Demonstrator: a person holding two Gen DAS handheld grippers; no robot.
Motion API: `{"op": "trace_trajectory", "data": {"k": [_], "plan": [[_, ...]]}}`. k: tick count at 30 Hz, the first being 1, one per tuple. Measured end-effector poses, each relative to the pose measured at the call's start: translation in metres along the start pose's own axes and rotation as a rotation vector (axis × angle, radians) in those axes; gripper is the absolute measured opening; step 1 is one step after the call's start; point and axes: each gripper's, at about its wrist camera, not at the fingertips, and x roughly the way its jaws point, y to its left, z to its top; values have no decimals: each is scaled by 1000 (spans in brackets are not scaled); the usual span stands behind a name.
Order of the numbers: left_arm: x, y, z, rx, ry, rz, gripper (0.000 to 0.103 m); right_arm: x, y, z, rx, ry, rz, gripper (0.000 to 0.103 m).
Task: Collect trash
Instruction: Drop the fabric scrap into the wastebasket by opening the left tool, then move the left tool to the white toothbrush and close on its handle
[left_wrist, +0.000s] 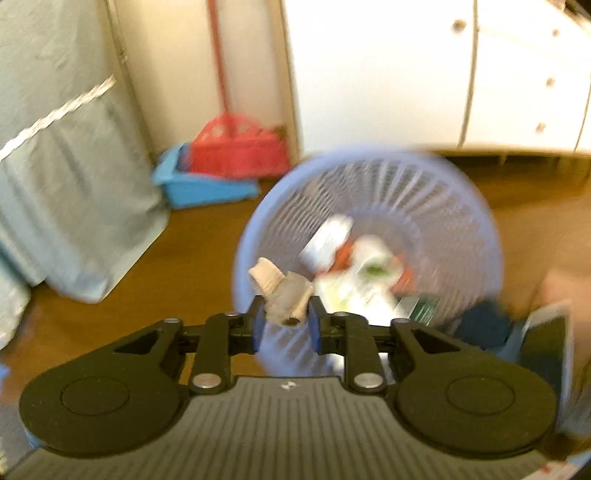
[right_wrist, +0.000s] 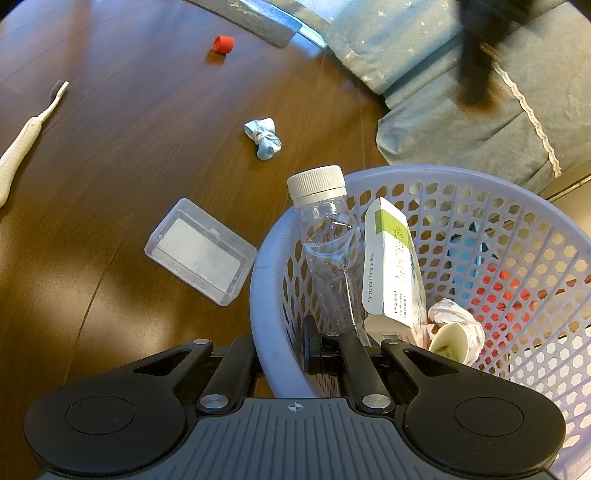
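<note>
My left gripper (left_wrist: 286, 326) is shut on a crumpled beige wrapper (left_wrist: 286, 295), which it holds just above the near rim of the lilac mesh basket (left_wrist: 458, 206). That view is blurred. My right gripper (right_wrist: 295, 345) is shut on the basket's near rim (right_wrist: 264, 295), one finger outside and one inside. In the basket stand a clear bottle (right_wrist: 325, 236) with a white cap, a white-and-green box (right_wrist: 393, 266) and a crushed paper cup (right_wrist: 456, 334). On the floor lie a clear plastic case (right_wrist: 201, 251), a blue twisted wrapper (right_wrist: 263, 138), a red cap (right_wrist: 223, 44) and a toothbrush (right_wrist: 26, 136).
A teal bed cover (right_wrist: 461, 122) hangs down behind the basket, with a dark blurred shape (right_wrist: 476, 55) in front of it. In the left wrist view a red dustpan (left_wrist: 236, 147) and a blue tub (left_wrist: 203, 186) sit against the wall beside white cabinets (left_wrist: 388, 74).
</note>
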Motion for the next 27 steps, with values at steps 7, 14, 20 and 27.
{"op": "trace_trajectory", "data": {"k": [7, 14, 20, 27], "plan": [[6, -10, 5, 7, -29, 17, 49, -1, -2, -1, 15, -6, 1, 3], [-10, 35, -54, -91, 83, 169, 49, 0, -4, 0, 25, -9, -1, 3], [-41, 69, -127, -216, 189, 300, 49, 0, -4, 1, 24, -7, -1, 3], [-69, 60, -217, -288, 326, 313, 49, -1, -3, -1, 14, -4, -2, 3]]}}
